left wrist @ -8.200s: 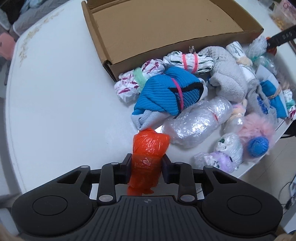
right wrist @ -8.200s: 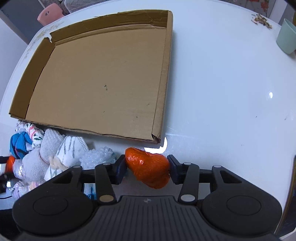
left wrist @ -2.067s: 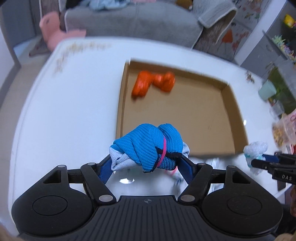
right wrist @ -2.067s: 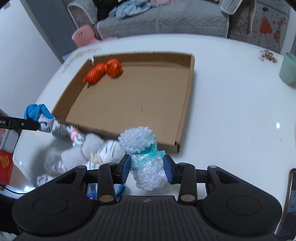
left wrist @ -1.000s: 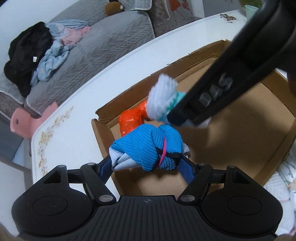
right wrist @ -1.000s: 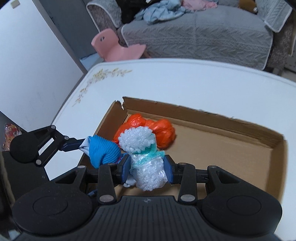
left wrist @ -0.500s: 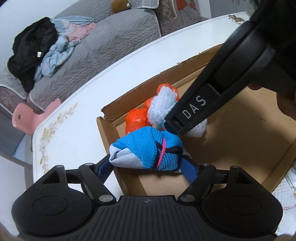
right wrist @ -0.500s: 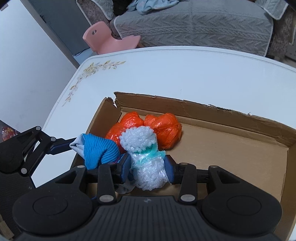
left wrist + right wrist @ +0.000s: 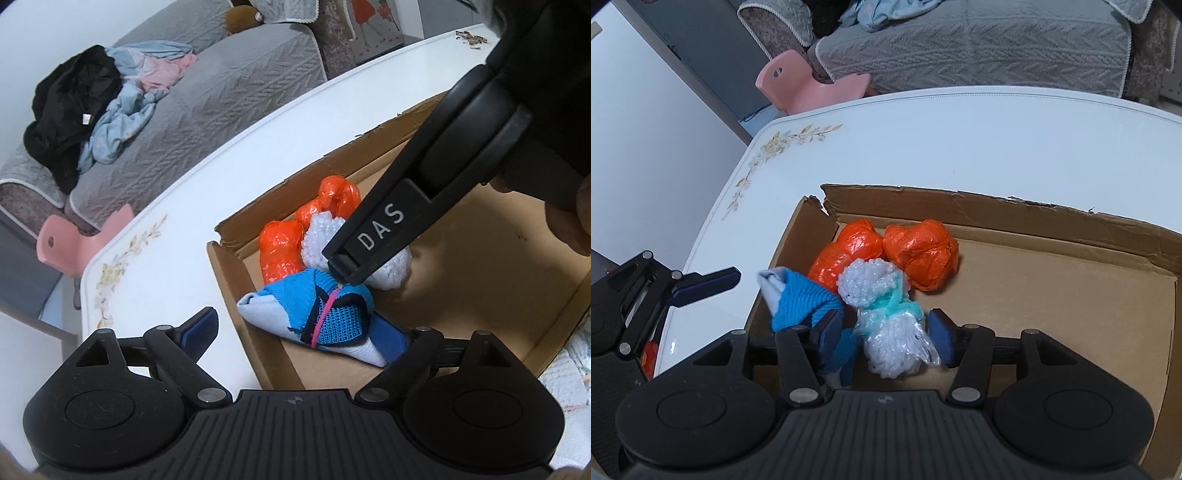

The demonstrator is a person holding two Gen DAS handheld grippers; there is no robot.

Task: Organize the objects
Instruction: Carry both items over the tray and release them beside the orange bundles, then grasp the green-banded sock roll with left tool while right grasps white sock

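Observation:
A shallow cardboard box (image 9: 480, 295) (image 9: 1052, 258) lies on the white table. In its far left corner lie two orange plastic bundles (image 9: 280, 247) (image 9: 919, 254). A blue sock bundle (image 9: 317, 317) (image 9: 801, 299) lies by the box's left wall, between the spread fingers of my left gripper (image 9: 306, 332), which is open. A bubble-wrap bundle with a teal tie (image 9: 890, 325) (image 9: 321, 240) lies next to the oranges, between the parted fingers of my right gripper (image 9: 884, 332), open and no longer pressing it.
The white table (image 9: 960, 140) has a floral edge. A pink child's chair (image 9: 809, 81) and a grey sofa with clothes (image 9: 147, 96) stand beyond it. A white patterned bundle (image 9: 569, 373) shows outside the box at the right.
Both grippers came over the box's corner and opened. The blue sock bundle dropped from the left gripper into the box; the right gripper's fingers parted from the bubble-wrap bundle.

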